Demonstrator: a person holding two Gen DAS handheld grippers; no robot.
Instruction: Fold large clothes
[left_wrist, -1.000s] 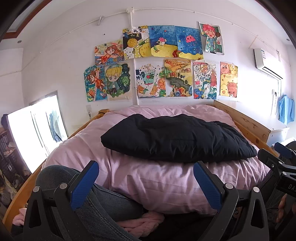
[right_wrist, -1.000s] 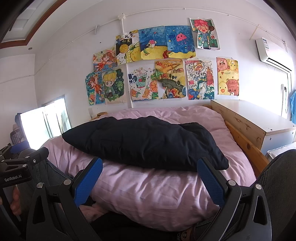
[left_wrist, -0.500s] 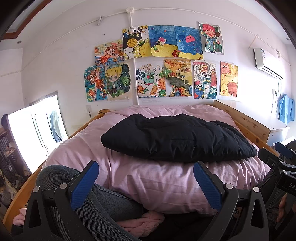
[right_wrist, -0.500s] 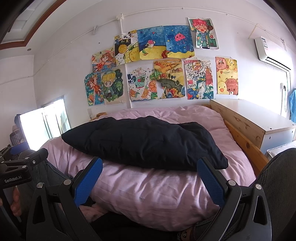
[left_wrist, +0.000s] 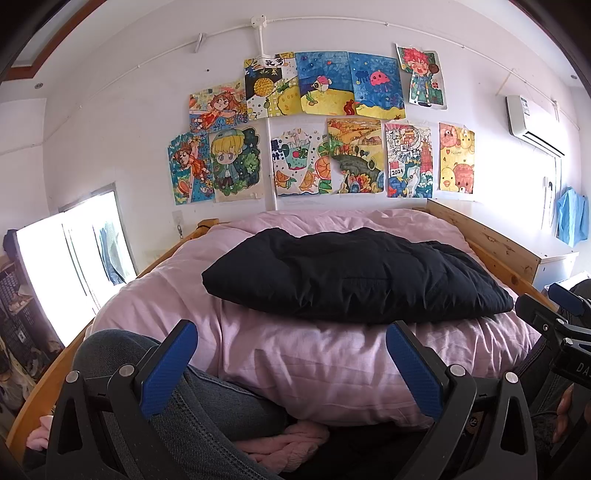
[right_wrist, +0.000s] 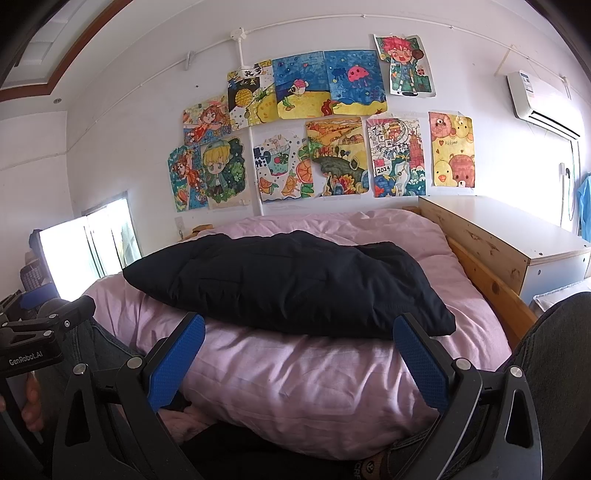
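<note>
On the pink duvet (left_wrist: 332, 362), a puffy black jacket (left_wrist: 354, 277) lies folded.

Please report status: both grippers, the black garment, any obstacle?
Left gripper open, empty. Right gripper open, empty. Black padded garment untouched on pink duvet. Nothing between.

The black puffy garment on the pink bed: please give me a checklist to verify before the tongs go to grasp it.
1. Left tongs open and holding nothing: ok.
2. Right tongs open and holding nothing: ok.
3. Black puffy garment in full view of both cameras, nothing lying on it: ok.
4. Garment already folded: looks like a compact bundle on the pink quilt, but the layers are cannot tell.
5. Tongs touching the garment: not ok, both are short of its near edge.
6. Path forward: the person's knee in grey jeans is beside the left tongs; clearance cannot tell.
</note>
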